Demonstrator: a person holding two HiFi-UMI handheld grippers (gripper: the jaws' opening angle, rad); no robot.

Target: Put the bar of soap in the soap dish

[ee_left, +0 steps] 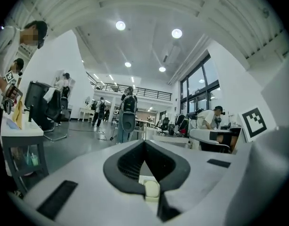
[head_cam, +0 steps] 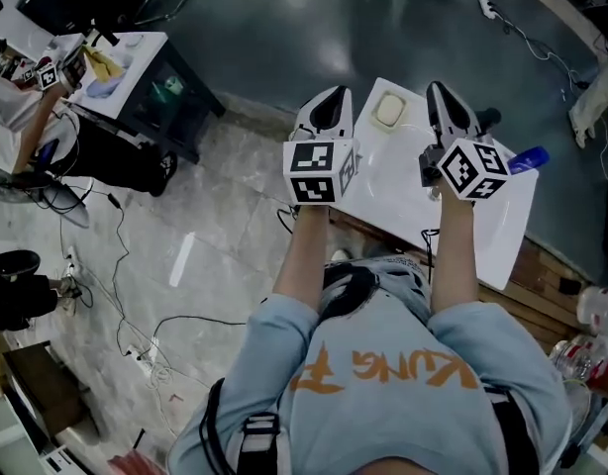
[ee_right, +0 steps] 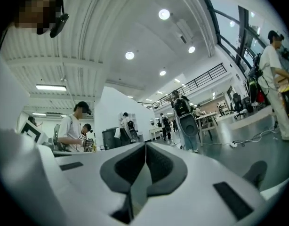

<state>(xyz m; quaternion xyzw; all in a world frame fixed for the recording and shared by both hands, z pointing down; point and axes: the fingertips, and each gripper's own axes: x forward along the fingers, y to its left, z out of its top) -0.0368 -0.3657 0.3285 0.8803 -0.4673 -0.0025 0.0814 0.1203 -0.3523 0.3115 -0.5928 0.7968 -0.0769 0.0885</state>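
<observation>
One smooth white table [head_cam: 487,231] lies beneath both pairs of jaws, with open grey floor past its far edge. Two grippers have pale shells and dark ribbed pads. The left gripper [head_cam: 333,93] and the right gripper [head_cam: 439,87] each have their jaws closed tip to tip on nothing. One rectangular soap dish [head_cam: 375,125] sits below and between the two jaw pairs. It holds one rounded cream bar of soap [head_cam: 388,111].

The soap dish [head_cam: 388,110] sits on the table [head_cam: 395,188] in the upper middle of the frame, between the left gripper [head_cam: 329,95] and the right gripper [head_cam: 439,89]. A bottle [head_cam: 528,158] lies at the table's right edge. A cabinet [head_cam: 151,87] stands at upper left.
</observation>
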